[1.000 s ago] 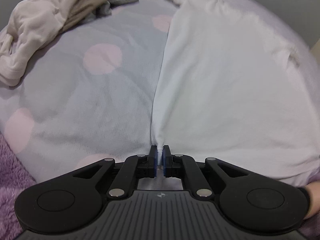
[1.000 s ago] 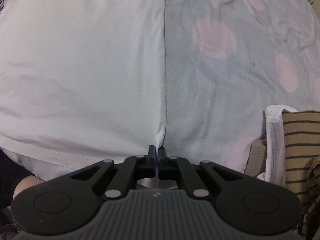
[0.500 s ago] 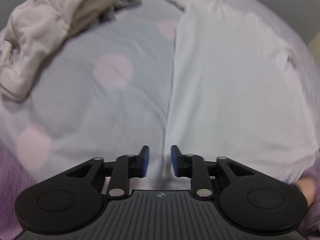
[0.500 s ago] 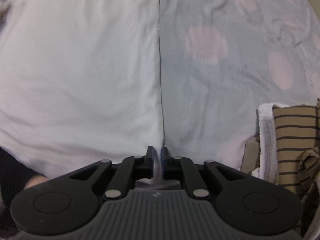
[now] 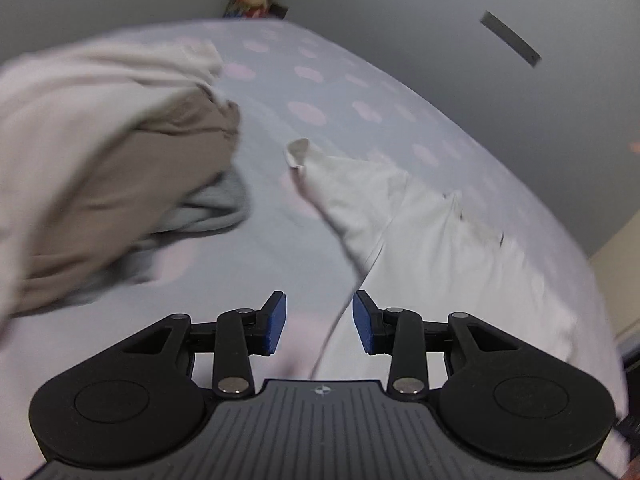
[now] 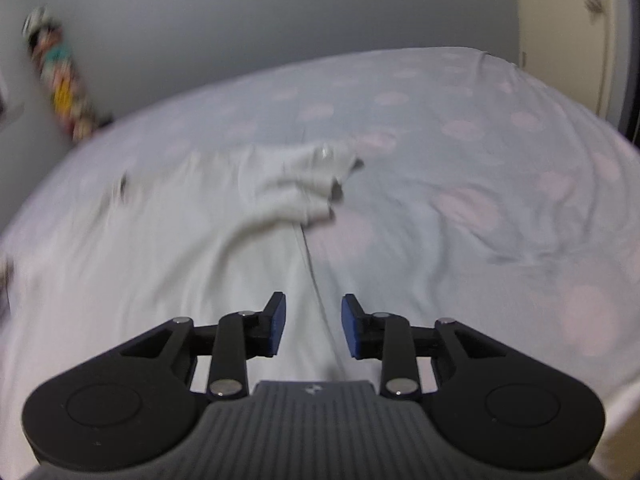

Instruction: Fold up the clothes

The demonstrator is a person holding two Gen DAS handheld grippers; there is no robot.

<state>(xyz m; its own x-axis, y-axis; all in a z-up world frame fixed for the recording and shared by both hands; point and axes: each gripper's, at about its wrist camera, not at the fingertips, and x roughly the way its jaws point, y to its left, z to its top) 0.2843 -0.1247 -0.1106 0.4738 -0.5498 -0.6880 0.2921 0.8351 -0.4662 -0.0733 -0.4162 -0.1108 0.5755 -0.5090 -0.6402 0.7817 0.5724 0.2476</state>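
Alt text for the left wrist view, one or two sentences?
The left gripper hovers with jaws opening, nothing pressed between them, above the edge of a white garment spread on a polka-dot bedsheet. A blurred heap of beige and grey clothes lies left.

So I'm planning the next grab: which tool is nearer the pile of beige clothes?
Left. The left tool has the beige pile close ahead; the right tool sees only the white garment.

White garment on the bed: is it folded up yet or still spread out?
Spread out, mostly. The white garment lies flat across the dotted bedsheet, one sleeve stretched outward; only its far end looks bunched.
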